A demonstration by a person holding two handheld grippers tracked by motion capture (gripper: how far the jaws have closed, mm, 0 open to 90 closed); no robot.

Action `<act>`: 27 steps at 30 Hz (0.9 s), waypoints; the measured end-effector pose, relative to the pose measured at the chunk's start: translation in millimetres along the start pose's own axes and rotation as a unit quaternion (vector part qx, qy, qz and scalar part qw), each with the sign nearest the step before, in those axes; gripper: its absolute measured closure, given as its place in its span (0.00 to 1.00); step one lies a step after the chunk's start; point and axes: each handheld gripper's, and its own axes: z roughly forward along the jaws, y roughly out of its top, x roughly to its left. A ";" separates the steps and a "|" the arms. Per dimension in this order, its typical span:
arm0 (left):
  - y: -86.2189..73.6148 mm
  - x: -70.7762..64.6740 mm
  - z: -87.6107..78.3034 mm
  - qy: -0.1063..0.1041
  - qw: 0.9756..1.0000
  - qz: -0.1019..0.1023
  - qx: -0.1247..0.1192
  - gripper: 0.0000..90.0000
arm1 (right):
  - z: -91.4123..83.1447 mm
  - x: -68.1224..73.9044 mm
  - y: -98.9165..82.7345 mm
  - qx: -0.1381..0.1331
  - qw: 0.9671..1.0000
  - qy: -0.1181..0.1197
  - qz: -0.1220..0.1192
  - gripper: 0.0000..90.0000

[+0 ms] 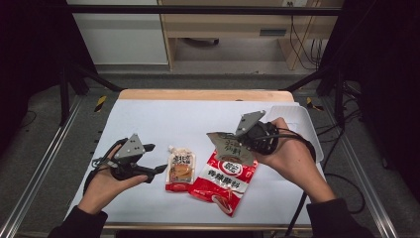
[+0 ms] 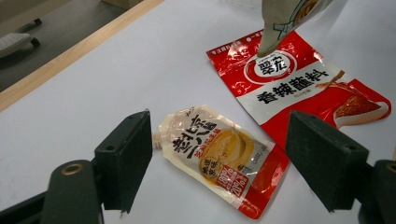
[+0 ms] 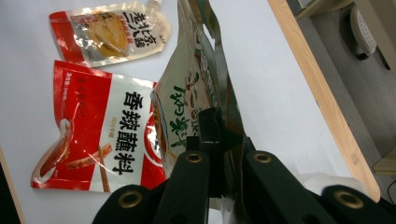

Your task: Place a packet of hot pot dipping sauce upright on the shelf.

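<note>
A small beige and red spouted pouch [image 1: 181,171] [image 2: 210,149] [image 3: 109,32] lies flat on the white sheet [image 1: 168,119]. Beside it on the right lies a larger red pouch [image 1: 225,182] [image 2: 299,88] [image 3: 93,135]. My right gripper [image 1: 241,144] [image 3: 217,140] is shut on the edge of a beige packet with green print [image 1: 230,148] [image 3: 191,88] [image 2: 285,18], which hangs tilted above the red pouch's top. My left gripper [image 1: 154,158] [image 2: 229,156] stands open just left of the small pouch, nothing between its pads, the pouch lying ahead of the jaws.
A white tray [image 1: 299,121] sits at the table's back right, behind my right hand. The table's wooden far edge [image 1: 205,94] runs along the back. Bare white sheet spreads behind the pouches and to the left.
</note>
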 end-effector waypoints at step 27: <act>-5.8 6.3 -2.5 0.012 1.000 -0.008 0.006 0.25 | -43.0 -26.3 -16.5 -0.018 0.998 -0.048 0.021 1.00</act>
